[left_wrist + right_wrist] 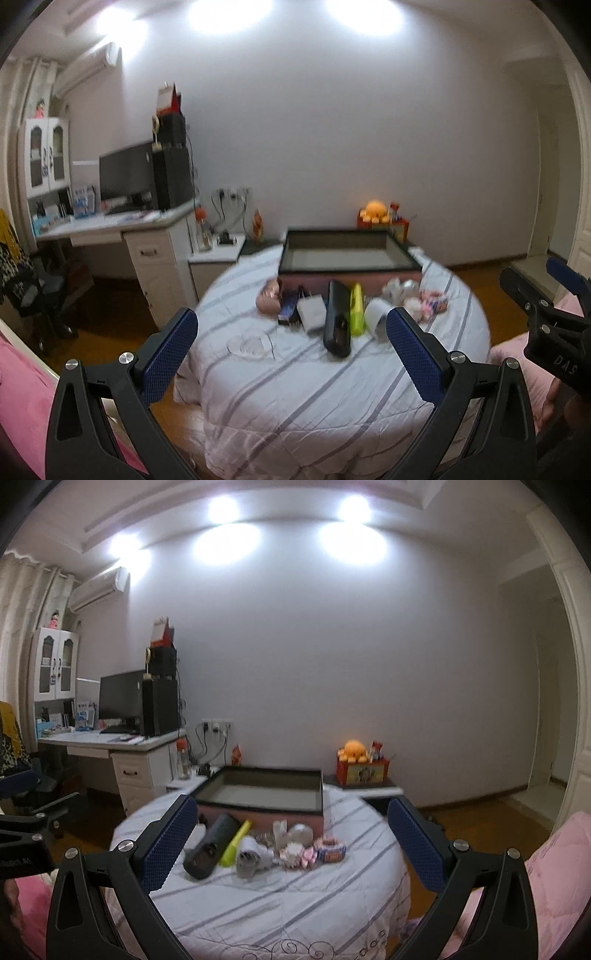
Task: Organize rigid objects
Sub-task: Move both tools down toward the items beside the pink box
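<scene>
Right now both of our grippers hang above the near edge of the striped quilt (280, 398), and neither has anything in it. Our left gripper (291, 354) has its blue pads spread wide, and so does our right gripper (291, 843).

Going left to right along the row in front of the open box (351, 254), we first meet a pinkish soft-looking lump (267, 299), blurred enough that we cannot say what it is. Just beside it lies a dark blue item (287, 309), then a white charger block (312, 314) with prongs up; we judge that one light, stiff and square, easy to pinch across its flat sides. Nearer us sits a clear round dish (249, 345), probably slick and perhaps brittle, so its rim looks like the sensible place to hold.

Next comes the long black case (337, 321), touching the yellow-green tube (356, 308). We expect the case to be the heaviest piece and smooth, so we would take it across its narrow width near the middle to keep it from tipping. The tube looks light and rigid, and a mid-length pinch should do.

Further right are a white cylinder (247, 858), some clear pieces (280, 830) that may be fragile, and small patterned packets (330, 853). Nothing lies in the box as far as we can see.
</scene>
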{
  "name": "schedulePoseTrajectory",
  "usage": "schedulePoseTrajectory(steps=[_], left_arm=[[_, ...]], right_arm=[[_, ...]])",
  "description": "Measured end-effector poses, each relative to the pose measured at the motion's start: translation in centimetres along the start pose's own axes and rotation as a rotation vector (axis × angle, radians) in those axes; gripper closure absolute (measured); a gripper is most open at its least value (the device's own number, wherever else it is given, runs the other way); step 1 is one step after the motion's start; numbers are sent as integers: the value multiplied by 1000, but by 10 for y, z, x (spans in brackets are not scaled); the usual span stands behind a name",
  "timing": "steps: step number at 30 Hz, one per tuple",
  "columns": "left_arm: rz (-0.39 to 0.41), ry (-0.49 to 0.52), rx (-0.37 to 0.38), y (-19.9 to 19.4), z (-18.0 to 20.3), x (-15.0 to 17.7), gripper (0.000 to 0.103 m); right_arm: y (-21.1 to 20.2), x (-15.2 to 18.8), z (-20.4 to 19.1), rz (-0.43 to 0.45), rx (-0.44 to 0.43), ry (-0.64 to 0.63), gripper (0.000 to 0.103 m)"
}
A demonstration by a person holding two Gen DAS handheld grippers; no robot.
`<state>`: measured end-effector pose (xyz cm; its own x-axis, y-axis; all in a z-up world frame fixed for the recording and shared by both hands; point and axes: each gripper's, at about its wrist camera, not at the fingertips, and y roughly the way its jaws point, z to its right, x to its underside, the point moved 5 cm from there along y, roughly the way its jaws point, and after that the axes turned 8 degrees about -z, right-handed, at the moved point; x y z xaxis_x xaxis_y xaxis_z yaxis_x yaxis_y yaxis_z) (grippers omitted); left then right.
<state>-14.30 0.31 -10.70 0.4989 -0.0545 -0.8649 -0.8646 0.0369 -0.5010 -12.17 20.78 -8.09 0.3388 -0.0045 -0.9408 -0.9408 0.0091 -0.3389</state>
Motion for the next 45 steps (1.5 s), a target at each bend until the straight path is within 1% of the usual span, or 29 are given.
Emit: schedulePoseTrajectory(steps=[5, 9, 12, 16, 19, 21, 23, 26, 29, 32, 35, 38, 43, 45], left_arm=[[-152, 20, -4, 65, 10, 21, 0], [-229, 29, 1, 100, 16, 33, 0], [-281, 27, 1, 120, 16, 40, 0], [-331, 11, -3, 136, 7, 43, 0], [-372, -32, -11, 149, -5, 43, 0], [-390, -51, -14, 159, -9, 42, 0], [-396, -42, -38, 164, -12, 40, 0], [-424, -8, -119, 178, -20, 40, 0], [-452, -7, -102, 190, -19, 42, 0], [-470, 14, -75, 202, -10, 40, 0], [-465, 15, -71, 208, -6, 35, 0], [-459, 13, -28, 213, 0, 28, 0], [-459, 17, -25, 223, 10, 21, 0], [-461, 18, -36, 228, 13, 18, 0]], right_arm=[[56, 33, 7, -144, -33, 27, 0], [94, 57, 13, -246, -51, 50, 0], [111, 68, 17, -294, -51, 50, 0], [133, 79, 24, -355, -46, 62, 0], [145, 83, 30, -393, -31, 72, 0], [154, 84, 35, -413, -20, 77, 0], [162, 84, 38, -435, -11, 79, 0], [171, 84, 41, -461, -9, 81, 0], [180, 83, 42, -474, -15, 72, 0], [188, 83, 41, -496, -16, 61, 0], [192, 82, 42, -507, -32, 57, 0], [196, 80, 43, -506, -44, 54, 0], [202, 78, 45, -511, -65, 58, 0], [204, 78, 46, -517, -73, 64, 0]])
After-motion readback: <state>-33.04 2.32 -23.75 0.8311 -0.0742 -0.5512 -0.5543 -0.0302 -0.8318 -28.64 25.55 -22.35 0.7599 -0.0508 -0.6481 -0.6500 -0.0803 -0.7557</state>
